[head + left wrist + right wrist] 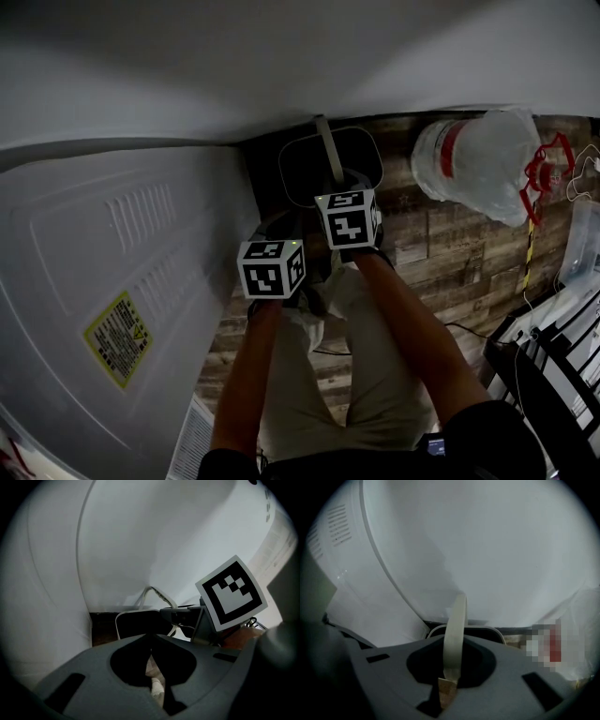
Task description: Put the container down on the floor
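Tightly, right gripper (447, 684) clamps container (305, 173) handle (457, 620); appliance (112, 281) edge seemingly close left.

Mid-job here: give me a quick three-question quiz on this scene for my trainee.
1. True or false: the right gripper is shut on the container's handle.
2. What does the left gripper hold? A) the handle B) a cable C) nothing
3. Fill in: in the head view, the container shows between a white appliance and a plastic ___.
Key: 1 true; 2 C; 3 bag.
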`<state>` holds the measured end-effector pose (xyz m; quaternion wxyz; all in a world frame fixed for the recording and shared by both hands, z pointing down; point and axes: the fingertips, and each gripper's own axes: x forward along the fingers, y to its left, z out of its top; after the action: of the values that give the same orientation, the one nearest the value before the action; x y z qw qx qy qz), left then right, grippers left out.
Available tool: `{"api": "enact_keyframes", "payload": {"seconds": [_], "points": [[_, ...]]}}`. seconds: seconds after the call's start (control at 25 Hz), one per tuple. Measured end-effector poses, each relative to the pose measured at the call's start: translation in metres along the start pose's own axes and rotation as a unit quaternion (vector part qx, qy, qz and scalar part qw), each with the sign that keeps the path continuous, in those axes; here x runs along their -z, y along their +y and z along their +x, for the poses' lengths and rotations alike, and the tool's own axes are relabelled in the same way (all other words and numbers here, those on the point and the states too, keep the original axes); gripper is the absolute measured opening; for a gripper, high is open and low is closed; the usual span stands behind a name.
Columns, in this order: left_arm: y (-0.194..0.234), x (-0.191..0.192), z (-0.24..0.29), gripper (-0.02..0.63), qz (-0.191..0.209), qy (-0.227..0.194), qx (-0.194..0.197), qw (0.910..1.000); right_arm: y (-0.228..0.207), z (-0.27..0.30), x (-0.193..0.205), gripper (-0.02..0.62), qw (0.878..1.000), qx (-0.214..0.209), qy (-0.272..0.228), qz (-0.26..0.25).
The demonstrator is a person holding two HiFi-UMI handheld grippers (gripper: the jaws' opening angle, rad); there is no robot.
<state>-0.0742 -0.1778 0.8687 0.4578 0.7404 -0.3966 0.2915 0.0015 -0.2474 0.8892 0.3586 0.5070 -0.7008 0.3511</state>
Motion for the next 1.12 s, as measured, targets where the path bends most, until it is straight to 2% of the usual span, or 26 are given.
{"api": "enact_keyframes", "payload": {"seconds": [0.24,0.44,0.64,0.88,1.12], "points": [[0.0,0.002,0.0,0.015,0.008,0.001,-0.002,1.0,-0.002,0.0,-0.001,0.032,1.0,0.003,-0.01,-0.002],[-0.004,0.005,0.002,0.015,0.036,0.006,-0.01,0.9993,-0.009,-0.005,0.009,0.032,1.0,0.005,-0.004,0.008],[-0.012,0.013,0.009,0.015,0.029,0.013,-0.001,0.9995,-0.019,-0.01,0.021,0.032,1.0,0.011,0.003,0.006],[-0.027,0.023,0.016,0.015,0.064,0.035,0.006,0.9973,-0.028,-0.016,0.045,0.032,0.999,0.002,0.02,0.029],[-0.047,0.024,0.028,0.015,0.082,0.043,0.024,0.9954,-0.039,-0.022,0.065,0.032,0.999,-0.007,0.029,0.038]]}}
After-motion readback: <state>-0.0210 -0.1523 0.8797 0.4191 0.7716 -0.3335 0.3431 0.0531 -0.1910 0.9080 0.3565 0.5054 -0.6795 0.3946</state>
